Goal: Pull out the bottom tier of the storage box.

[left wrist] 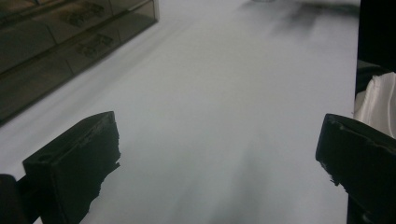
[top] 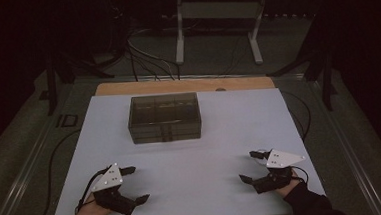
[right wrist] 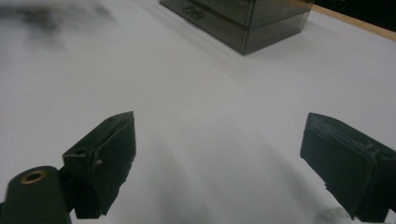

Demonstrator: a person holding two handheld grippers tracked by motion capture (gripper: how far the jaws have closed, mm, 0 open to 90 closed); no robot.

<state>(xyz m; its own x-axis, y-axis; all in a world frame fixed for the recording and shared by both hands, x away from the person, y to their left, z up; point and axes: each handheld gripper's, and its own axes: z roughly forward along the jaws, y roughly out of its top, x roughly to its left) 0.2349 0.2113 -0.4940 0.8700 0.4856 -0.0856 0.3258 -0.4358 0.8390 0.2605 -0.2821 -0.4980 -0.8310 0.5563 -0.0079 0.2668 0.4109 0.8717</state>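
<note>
Smoky clear plastic drawer box [top: 164, 117] far-centre on desk [top: 193, 187]: looks rigid, light, slippery-walled, best taken by front drawer pulls; left gripper [top: 131, 184] and right gripper [top: 248, 166] jaws both spread apart, empty.

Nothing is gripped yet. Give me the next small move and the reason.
Probably bring the left gripper forward toward the smoky drawer box. Both it and the right gripper rest open and empty near the white table's front edge, apart from the box.
</note>
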